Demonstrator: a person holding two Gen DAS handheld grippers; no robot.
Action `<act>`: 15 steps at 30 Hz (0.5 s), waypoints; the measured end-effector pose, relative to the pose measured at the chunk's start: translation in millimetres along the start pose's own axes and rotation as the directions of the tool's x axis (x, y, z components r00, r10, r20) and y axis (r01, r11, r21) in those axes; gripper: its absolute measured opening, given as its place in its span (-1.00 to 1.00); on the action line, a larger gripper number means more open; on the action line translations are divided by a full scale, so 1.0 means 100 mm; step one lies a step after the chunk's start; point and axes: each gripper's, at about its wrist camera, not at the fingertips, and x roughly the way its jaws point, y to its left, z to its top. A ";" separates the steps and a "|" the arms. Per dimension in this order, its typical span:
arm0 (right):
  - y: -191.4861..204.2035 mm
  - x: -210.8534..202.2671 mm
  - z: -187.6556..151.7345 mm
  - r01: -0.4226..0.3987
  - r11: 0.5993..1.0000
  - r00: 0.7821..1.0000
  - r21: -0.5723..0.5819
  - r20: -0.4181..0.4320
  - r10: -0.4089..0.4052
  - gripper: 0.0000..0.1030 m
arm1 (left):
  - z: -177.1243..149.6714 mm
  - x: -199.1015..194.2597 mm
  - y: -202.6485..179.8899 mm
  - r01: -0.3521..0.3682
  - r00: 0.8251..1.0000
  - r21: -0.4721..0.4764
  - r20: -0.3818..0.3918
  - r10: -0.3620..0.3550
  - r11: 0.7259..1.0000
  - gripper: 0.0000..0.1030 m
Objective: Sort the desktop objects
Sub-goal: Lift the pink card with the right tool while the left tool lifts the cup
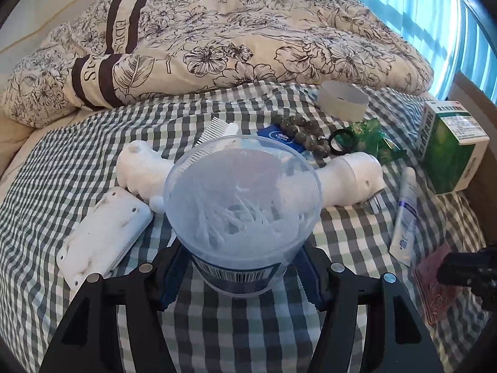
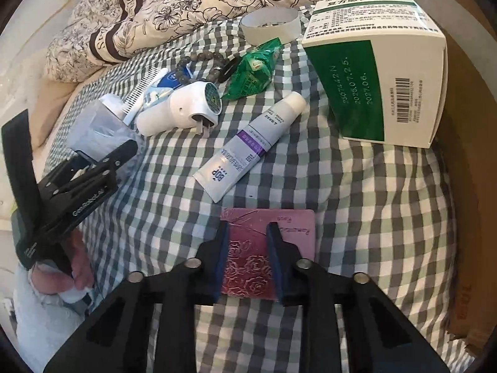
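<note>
The bed (image 1: 77,186), under a checked sheet, carries every item; a floral quilt (image 1: 217,37) lies bunched at its far side. A green-and-white medicine box (image 2: 376,71) stands at the right edge. The left claw (image 1: 242,267) is clamped on a clear round tub (image 1: 242,199) of white sticks, held above the sheet. A white plug-in device (image 2: 183,108) lies beyond it. A white-and-purple tube (image 2: 248,143) lies near the box. The right claw (image 2: 248,261) stands apart, its fingers straddling a flat pink card (image 2: 279,230) on the sheet; contact cannot be told.
</note>
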 end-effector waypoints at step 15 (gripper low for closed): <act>0.03 0.29 -0.02 0.169 0.983 0.983 -0.067 -0.065 -0.174 0.99 | 0.01 0.20 -0.03 -0.024 1.000 -0.014 -0.008 0.024 1.000 0.37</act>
